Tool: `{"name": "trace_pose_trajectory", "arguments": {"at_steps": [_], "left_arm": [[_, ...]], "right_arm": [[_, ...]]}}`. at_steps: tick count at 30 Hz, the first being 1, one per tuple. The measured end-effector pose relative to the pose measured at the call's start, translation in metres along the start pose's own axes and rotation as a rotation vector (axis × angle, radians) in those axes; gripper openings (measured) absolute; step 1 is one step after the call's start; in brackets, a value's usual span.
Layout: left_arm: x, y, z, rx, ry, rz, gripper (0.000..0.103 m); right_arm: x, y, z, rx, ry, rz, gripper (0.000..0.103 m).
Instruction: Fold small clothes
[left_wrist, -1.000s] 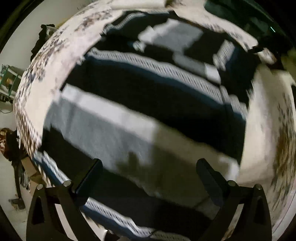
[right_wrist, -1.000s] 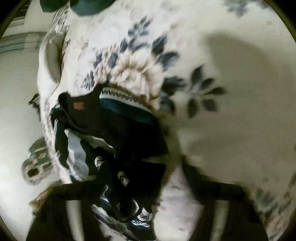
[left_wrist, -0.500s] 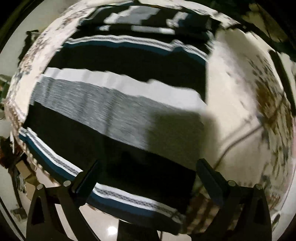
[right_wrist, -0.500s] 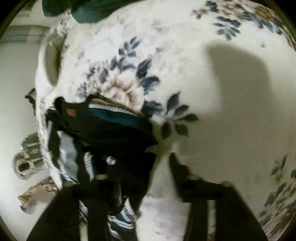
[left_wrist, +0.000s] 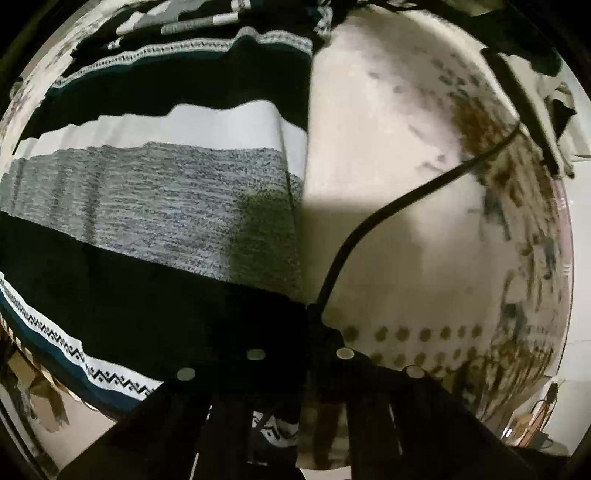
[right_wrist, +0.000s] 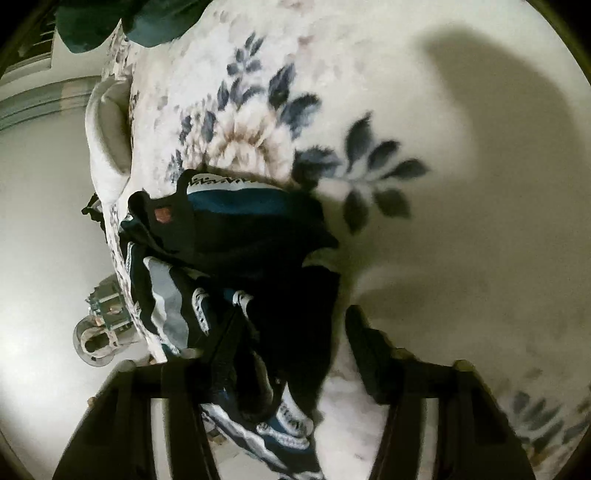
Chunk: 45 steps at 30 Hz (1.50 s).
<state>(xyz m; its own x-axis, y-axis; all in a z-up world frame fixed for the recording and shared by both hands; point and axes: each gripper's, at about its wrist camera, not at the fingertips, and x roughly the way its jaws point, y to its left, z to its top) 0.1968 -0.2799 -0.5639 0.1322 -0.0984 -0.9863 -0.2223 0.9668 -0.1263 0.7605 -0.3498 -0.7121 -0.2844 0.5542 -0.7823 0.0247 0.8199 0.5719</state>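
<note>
- Black, grey and white striped knit garment (left_wrist: 155, 206): flat on floral bedspread (left_wrist: 388, 147), unfolded.
- My left tongs (left_wrist: 306, 325): together on its side edge.
- My right tongs (right_wrist: 291, 332): just closed onto its bunched end (right_wrist: 240, 236).
- Folds left.

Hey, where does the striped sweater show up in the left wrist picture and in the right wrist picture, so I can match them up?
Left wrist view: the striped sweater lies spread flat over the left half, its right edge near the middle.
Right wrist view: the sweater is bunched up left of centre, reaching down to the bottom edge.
Shared landmark: the flowered bedsheet under it.
</note>
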Motion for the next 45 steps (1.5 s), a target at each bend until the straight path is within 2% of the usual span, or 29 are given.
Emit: {"name": "trace_pose_trajectory", "arguments": {"at_steps": [3,6,9,11,12,13,14,15,16,19,24,26,27,28,29,32,35,36,37,41,44,45], "left_arm": [[-0.014,-0.003,-0.014,0.026,-0.017,-0.034,0.004],[-0.018,-0.009,-0.031,0.049,0.0,-0.061,0.003],[-0.015,-0.016,-0.041,0.055,0.012,-0.071,0.004],[-0.014,-0.013,-0.043,0.024,0.019,-0.079,0.008],[-0.016,-0.008,-0.044,-0.002,0.019,-0.077,0.008],[-0.018,-0.003,-0.042,-0.016,0.02,-0.068,0.022],[-0.019,-0.001,-0.041,-0.027,0.021,-0.051,0.044],[-0.022,0.003,-0.042,-0.04,0.014,-0.045,0.054],[-0.025,0.007,-0.044,-0.06,0.005,-0.055,0.067],[-0.022,0.014,-0.046,-0.104,0.0,-0.062,0.068],[0.018,0.006,-0.035,-0.047,0.083,0.019,0.068],[0.025,0.003,-0.032,-0.027,0.063,0.032,0.065],[0.023,0.003,-0.032,-0.023,0.041,0.03,0.057],[0.021,0.003,-0.032,-0.019,0.025,0.04,0.033],[0.018,0.004,-0.032,-0.017,0.01,0.049,0.018],[0.007,0.011,-0.038,-0.011,-0.023,0.018,0.008],[-0.004,0.009,-0.041,0.027,-0.044,0.023,0.006],[-0.006,0.009,-0.041,0.028,-0.045,0.024,0.006],[-0.009,0.009,-0.042,0.031,-0.05,0.021,0.006],[-0.021,0.013,-0.05,0.05,-0.06,0.02,0.006],[-0.023,0.018,-0.048,0.049,-0.052,0.014,0.006],[-0.025,0.02,-0.044,0.039,-0.052,0.008,0.007]], "right_arm": [[-0.017,0.007,-0.005,-0.041,-0.072,-0.055,0.011],[-0.035,0.0,-0.006,-0.059,-0.129,-0.137,0.01],[-0.027,-0.012,-0.004,-0.046,-0.061,-0.154,0.011],[-0.023,-0.01,-0.004,-0.047,-0.031,-0.136,0.017],[-0.024,-0.008,-0.003,-0.046,-0.009,-0.125,0.028],[-0.025,-0.007,-0.004,-0.046,-0.008,-0.11,0.048],[-0.032,-0.005,-0.007,-0.05,-0.018,-0.092,0.058],[-0.039,-0.004,-0.012,-0.059,-0.03,-0.083,0.068],[-0.044,-0.002,-0.017,-0.072,-0.033,-0.085,0.069],[-0.049,-0.004,-0.04,-0.104,-0.002,-0.094,0.069],[-0.045,-0.016,-0.072,-0.133,0.038,-0.108,0.069],[-0.043,-0.023,-0.072,-0.11,0.032,-0.064,0.069],[-0.042,-0.026,-0.069,-0.087,0.025,-0.032,0.069],[-0.04,-0.027,-0.065,-0.067,0.015,-0.007,0.069],[-0.04,-0.031,-0.058,-0.032,-0.006,0.048,0.069],[-0.037,-0.04,-0.039,0.05,-0.057,0.129,0.069],[-0.015,-0.049,-0.026,0.136,-0.039,0.167,0.069],[-0.01,-0.047,-0.026,0.13,-0.046,0.161,0.051],[-0.008,-0.043,-0.026,0.111,-0.046,0.13,0.012],[-0.021,-0.02,-0.028,-0.002,-0.099,-0.011,0.01],[-0.016,-0.023,-0.024,0.023,-0.041,-0.02,0.011],[-0.015,-0.023,-0.023,0.04,-0.013,-0.02,0.015]]}}
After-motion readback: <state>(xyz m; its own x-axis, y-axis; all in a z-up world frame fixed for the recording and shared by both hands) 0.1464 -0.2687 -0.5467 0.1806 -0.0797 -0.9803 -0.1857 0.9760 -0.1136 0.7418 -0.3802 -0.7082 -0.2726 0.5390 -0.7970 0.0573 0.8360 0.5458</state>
